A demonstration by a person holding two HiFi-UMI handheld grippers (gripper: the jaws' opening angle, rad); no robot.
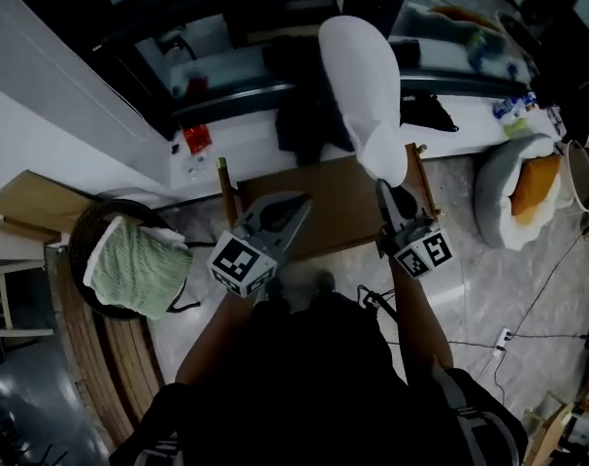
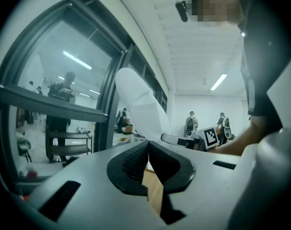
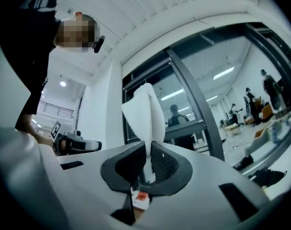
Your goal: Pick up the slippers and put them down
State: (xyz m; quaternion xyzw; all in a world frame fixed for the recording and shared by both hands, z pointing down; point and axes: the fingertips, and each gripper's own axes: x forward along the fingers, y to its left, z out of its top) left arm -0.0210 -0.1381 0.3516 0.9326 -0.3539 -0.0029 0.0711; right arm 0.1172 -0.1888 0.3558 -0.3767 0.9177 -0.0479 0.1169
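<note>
A white slipper [image 1: 362, 85] stands up above a wooden stool [image 1: 323, 207], its lower end pinched in my right gripper [image 1: 384, 186]. In the right gripper view the jaws are shut on a folded edge of the slipper [image 3: 145, 114], which rises straight from the right gripper [image 3: 149, 153]. My left gripper [image 1: 296, 204] hangs to the left of it over the stool, shut with nothing in it. In the left gripper view the left gripper [image 2: 147, 146] has its tips together, and the slipper [image 2: 140, 107] shows beyond them. I cannot see a second slipper.
A round dark basket [image 1: 81, 236] holding a pale green cloth [image 1: 134, 265] sits at the left. Black clothes [image 1: 304, 105] lie by a low shelf behind the stool. A white and orange cushion [image 1: 522, 187] lies at the right, and a cable with a power strip [image 1: 503, 338] crosses the floor.
</note>
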